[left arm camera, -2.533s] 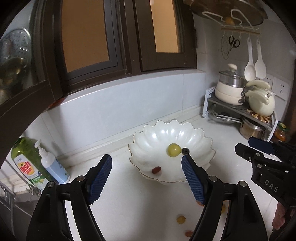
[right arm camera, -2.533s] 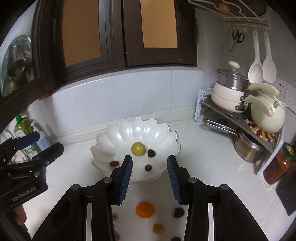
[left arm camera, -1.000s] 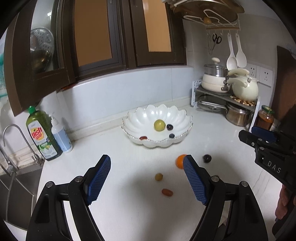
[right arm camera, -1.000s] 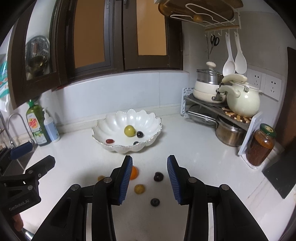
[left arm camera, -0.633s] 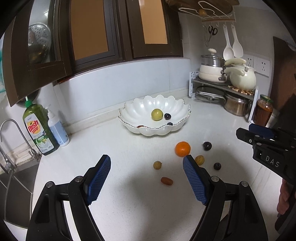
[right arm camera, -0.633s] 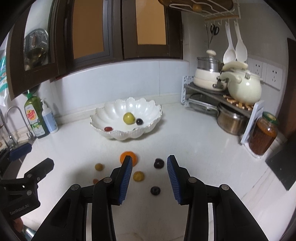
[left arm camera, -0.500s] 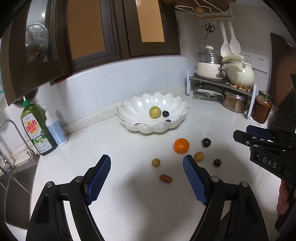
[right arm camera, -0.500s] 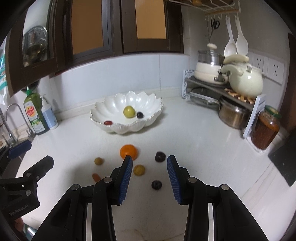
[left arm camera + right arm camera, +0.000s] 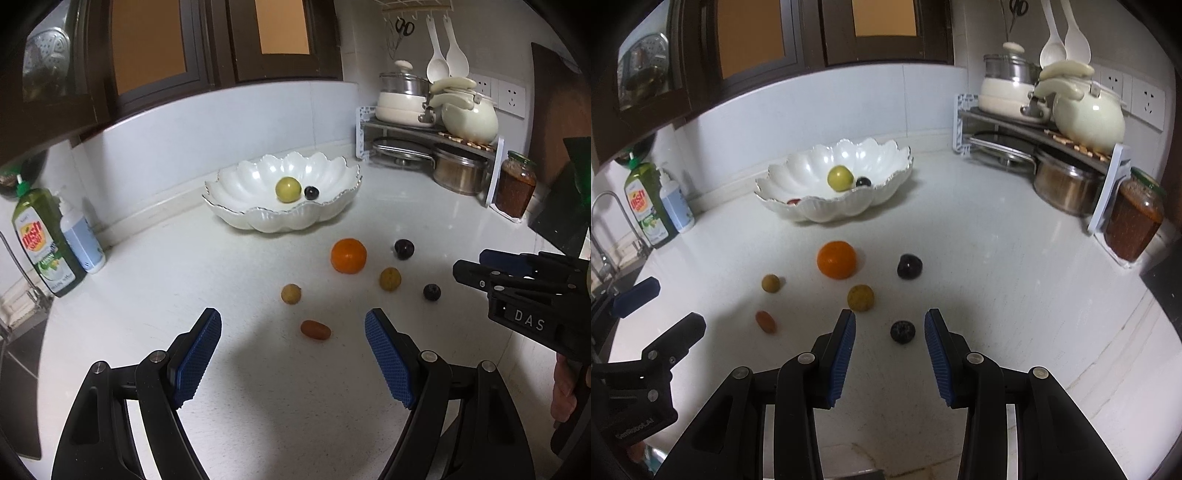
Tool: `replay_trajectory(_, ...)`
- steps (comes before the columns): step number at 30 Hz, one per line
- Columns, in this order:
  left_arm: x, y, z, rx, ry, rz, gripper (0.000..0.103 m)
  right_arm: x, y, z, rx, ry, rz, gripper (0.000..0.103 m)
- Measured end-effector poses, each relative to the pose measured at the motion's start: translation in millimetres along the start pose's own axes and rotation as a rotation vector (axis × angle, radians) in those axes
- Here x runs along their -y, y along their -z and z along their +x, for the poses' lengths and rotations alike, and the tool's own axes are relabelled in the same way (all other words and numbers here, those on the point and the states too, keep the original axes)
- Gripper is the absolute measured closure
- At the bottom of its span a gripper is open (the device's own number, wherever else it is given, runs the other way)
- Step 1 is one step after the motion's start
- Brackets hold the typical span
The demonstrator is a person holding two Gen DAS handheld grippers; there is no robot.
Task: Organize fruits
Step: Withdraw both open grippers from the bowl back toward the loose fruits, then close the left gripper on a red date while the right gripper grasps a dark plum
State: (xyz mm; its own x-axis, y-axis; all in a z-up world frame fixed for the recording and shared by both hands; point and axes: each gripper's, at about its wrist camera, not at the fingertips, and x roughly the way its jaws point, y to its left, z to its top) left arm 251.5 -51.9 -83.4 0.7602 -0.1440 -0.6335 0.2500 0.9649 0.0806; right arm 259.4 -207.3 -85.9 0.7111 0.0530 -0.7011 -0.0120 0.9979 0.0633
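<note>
A white scalloped bowl [image 9: 236, 206] [image 9: 809, 212] holds a yellow-green fruit [image 9: 288, 189], a dark grape [image 9: 311, 192] and a small red fruit [image 9: 793, 201]. Loose on the counter lie an orange [image 9: 348, 255] [image 9: 836, 259], two yellowish fruits [image 9: 291, 294] [image 9: 390, 279], a red oblong fruit [image 9: 315, 329] [image 9: 765, 320] and two dark fruits [image 9: 403, 249] [image 9: 431, 292]. My left gripper [image 9: 293, 330] is open above the counter, the red oblong fruit just ahead between its fingers. My right gripper [image 9: 890, 328] is open, a dark fruit [image 9: 902, 331] lying between its tips, untouched.
Dish soap [image 9: 40, 240] and a pump bottle [image 9: 79, 236] stand at the left by the sink tap [image 9: 605, 210]. A rack with pots and a cream kettle [image 9: 1087, 118] fills the back right corner, a jar [image 9: 1134, 218] beside it.
Both grippers have drawn back from the bowl and sunk toward the counter. The loose fruits now lie closer and larger in both views. Neither gripper's opening has changed.
</note>
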Motion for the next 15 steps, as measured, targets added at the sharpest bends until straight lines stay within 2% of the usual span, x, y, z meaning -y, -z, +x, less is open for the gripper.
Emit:
replay_trajectory(11,1.4,8.4,29.9,-0.032,0.055,0.028,0.024,2.0,7.7,26.8,-0.054,0.002,0.02,0.063)
replay_trajectory(15,2.2,10.1,42.6,-0.056,0.078,0.04,0.032,1.3,8.9,35.8,-0.067,0.004,0.017,0.063)
